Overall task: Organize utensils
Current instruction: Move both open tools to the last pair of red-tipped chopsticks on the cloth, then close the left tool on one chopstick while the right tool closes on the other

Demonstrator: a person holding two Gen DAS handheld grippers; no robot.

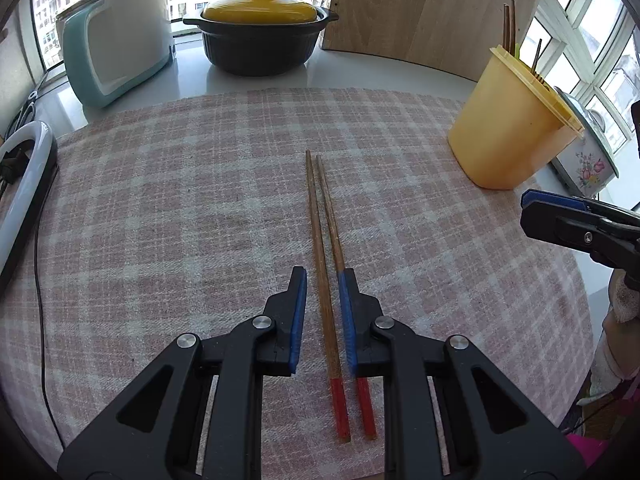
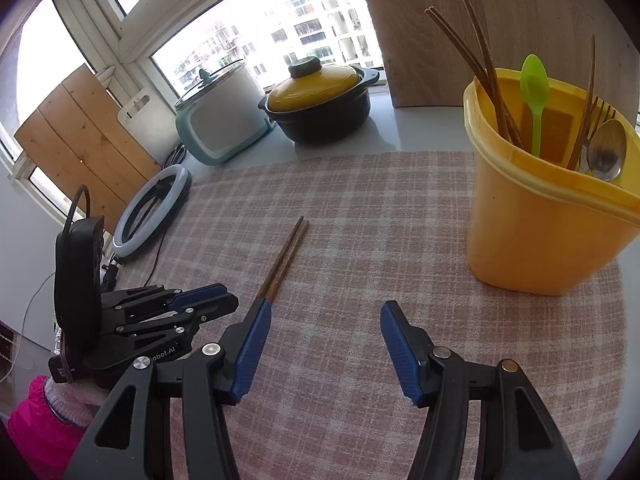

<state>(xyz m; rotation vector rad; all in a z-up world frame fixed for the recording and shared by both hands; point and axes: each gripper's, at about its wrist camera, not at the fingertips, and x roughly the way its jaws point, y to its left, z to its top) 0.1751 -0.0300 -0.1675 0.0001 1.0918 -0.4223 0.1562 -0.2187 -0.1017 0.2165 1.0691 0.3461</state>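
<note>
A bright windowed counter here, with a pink-and-white checked cloth (image 1: 200, 184) spread across it, apartment blocks outside, and along the back edge a white-and-teal electric cooker (image 1: 116, 36), a black casserole pot with a yellow lid (image 1: 260, 28) and a leaning wooden board (image 1: 432, 12). Near the cloth's right edge stands the tall yellow plastic utensil holder (image 2: 536, 236), already carrying brown chopsticks, a lime-green plastic spoon (image 2: 534, 92), a metal spoon (image 2: 606, 152) and a fork. Out in the middle of the cloth lies the pair of long wooden chopsticks with red-painted ends (image 1: 328, 280), side by side and pointing towards the back edge. The left gripper (image 1: 323, 312) is right down over them, its blue pads narrowed around the thicker part just ahead of the red paint; one stick sits against the right pad, the other shows a sliver of cloth beside the left pad, so I'd call it closing in rather than clamped. The right gripper (image 2: 324, 344) hangs just beside the holder, jaws spread, nothing between them. As for handling, these sticks look light, stiff and smooth, likely to roll or scissor apart. The thick end is the sensible place, squeezing both together, and the pinch needs to be square or one may slip free on the lift.
</note>
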